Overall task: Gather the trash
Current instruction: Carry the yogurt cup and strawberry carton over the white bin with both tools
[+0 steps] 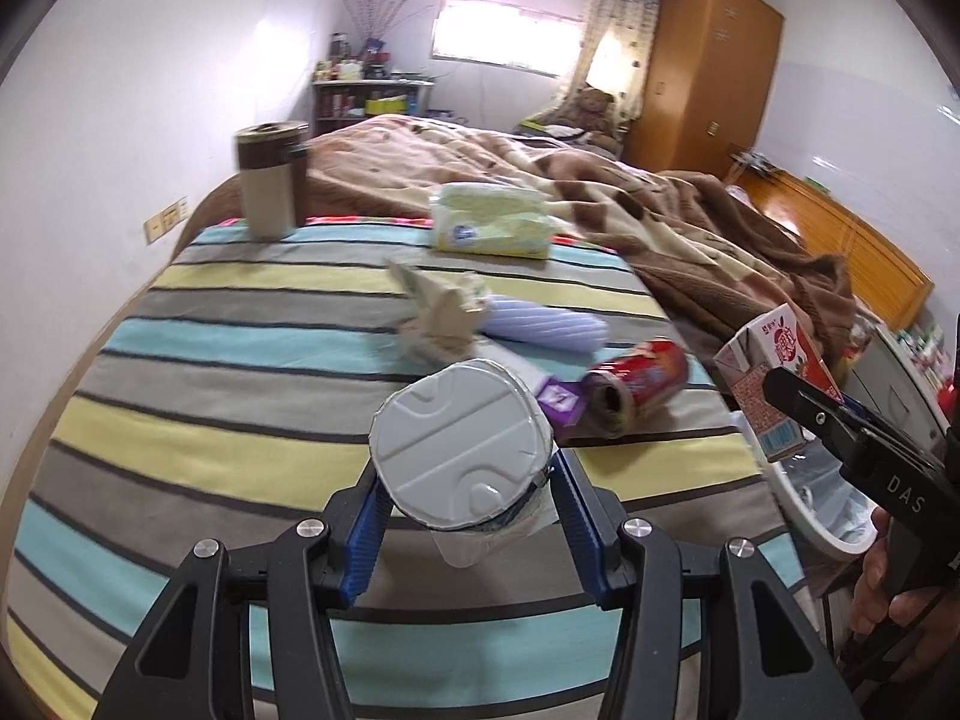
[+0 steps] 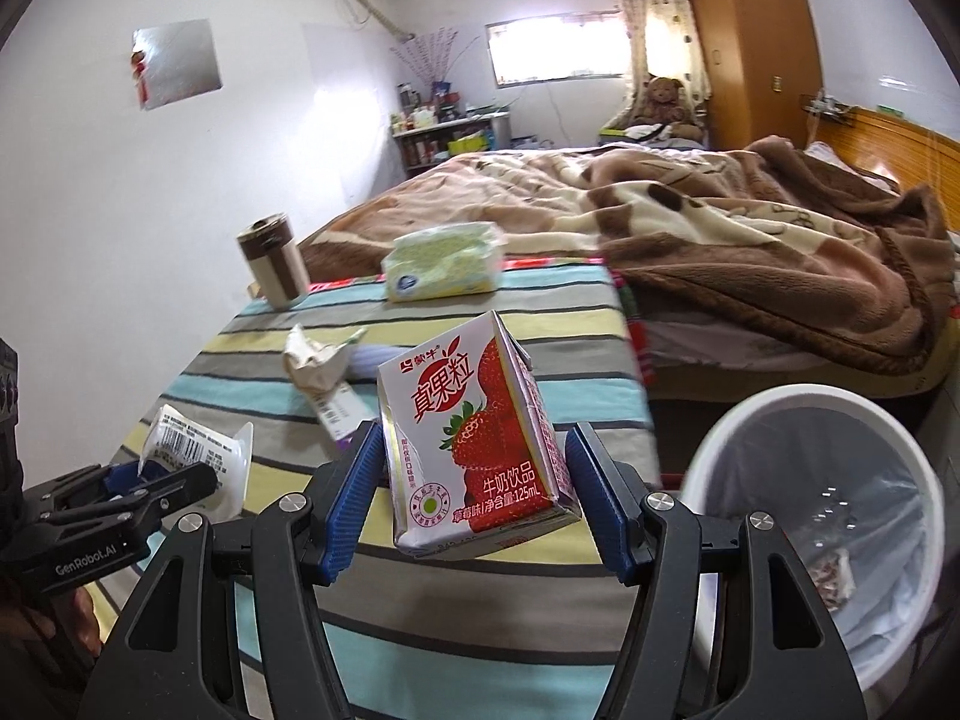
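Observation:
My left gripper (image 1: 465, 489) is shut on a yogurt cup (image 1: 459, 450) with a grey foil lid and holds it above the striped bedcover (image 1: 210, 408). It also shows in the right wrist view (image 2: 198, 456). My right gripper (image 2: 474, 480) is shut on a strawberry milk carton (image 2: 474, 438), lifted next to the white trash bin (image 2: 822, 516). The carton also shows in the left wrist view (image 1: 774, 384). A crushed red can (image 1: 636, 381), crumpled paper (image 1: 441, 315) and a purple wrapper (image 1: 561, 402) lie on the cover.
A brown and beige tumbler (image 1: 270, 180) and a tissue pack (image 1: 492, 219) stand at the far end of the striped cover. A lilac ribbed object (image 1: 552, 324) lies by the paper. A brown blanket (image 2: 750, 240) covers the bed to the right.

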A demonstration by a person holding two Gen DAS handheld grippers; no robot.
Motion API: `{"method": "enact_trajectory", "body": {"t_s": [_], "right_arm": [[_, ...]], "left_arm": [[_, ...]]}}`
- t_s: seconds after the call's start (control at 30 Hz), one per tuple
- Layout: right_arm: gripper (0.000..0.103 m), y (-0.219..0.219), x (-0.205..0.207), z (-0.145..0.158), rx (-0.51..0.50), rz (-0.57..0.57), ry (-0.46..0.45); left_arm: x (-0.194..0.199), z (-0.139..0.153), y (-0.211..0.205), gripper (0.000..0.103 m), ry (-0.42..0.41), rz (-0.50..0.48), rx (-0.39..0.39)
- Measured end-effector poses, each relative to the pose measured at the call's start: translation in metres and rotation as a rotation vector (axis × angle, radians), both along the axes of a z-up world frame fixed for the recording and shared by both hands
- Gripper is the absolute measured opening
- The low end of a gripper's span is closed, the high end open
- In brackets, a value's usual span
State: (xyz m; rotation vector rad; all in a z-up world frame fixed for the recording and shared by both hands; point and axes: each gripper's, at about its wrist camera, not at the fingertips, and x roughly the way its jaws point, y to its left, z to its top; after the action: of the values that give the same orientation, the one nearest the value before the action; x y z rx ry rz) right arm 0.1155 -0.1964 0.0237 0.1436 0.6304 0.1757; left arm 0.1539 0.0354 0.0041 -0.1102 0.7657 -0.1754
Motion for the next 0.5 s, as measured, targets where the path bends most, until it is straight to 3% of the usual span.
{"method": "enact_trajectory", "body": {"t_s": [0.5], "right_arm": [[0.064, -0.073, -0.009, 0.001, -0.018, -0.154, 0.002]], "left_arm": [[0.013, 0.012, -0.111, 0.053, -0.018, -0.194, -0.01]]}}
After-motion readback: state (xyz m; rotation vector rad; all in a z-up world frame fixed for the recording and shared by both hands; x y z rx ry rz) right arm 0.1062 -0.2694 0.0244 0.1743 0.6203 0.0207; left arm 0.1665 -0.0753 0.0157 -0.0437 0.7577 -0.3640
